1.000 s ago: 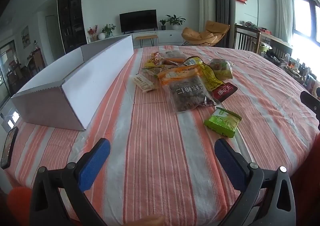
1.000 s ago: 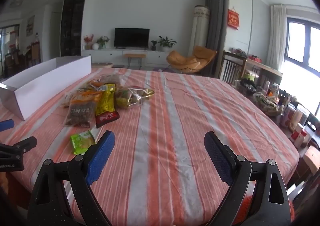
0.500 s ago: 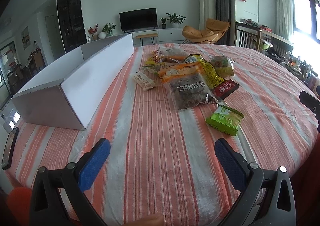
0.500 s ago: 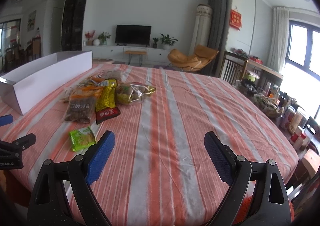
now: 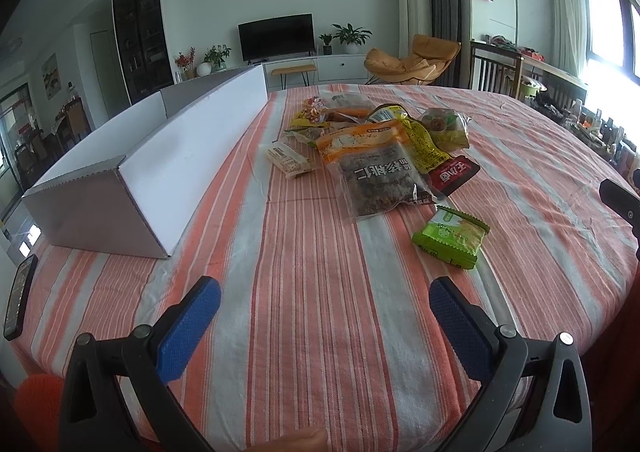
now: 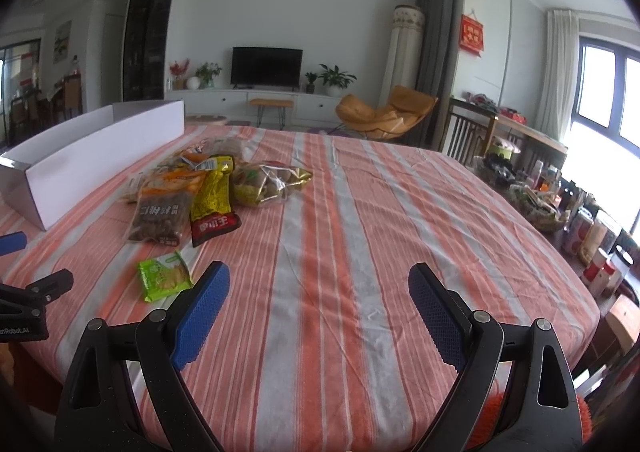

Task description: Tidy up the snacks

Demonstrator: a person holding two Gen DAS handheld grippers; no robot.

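While both tools hover at the near edge of the striped tablecloth (image 5: 304,292), nothing is gripped: the left gripper (image 5: 325,312) has its jaws spread wide and empty, and so does the right gripper (image 6: 319,298).

Nearest snack is the small green packet (image 5: 451,238), lying flat and alone, just ahead and to the right of the left gripper. Risk: a flat foil pouch offers no raised edge, so the pads may slide over it or pinch cloth along with it, dragging the cover and shifting everything on it.

Beyond it, the large walnut bag (image 5: 380,180) overlaps the yellow pouch (image 5: 424,142) and the red-tipped pack (image 5: 454,174). Risk: lifting one tugs its neighbours. The clear bag of wrapped sweets (image 6: 268,182) looks slack and may sag or spill in a narrow grip.

Further left, the long white box (image 5: 180,156), presumably the destination, stands open-topped. Risk: light cardboard may skid if a loaded tool knocks its wall. A phone (image 5: 18,294) sits at the left table edge, vulnerable to a sweep.
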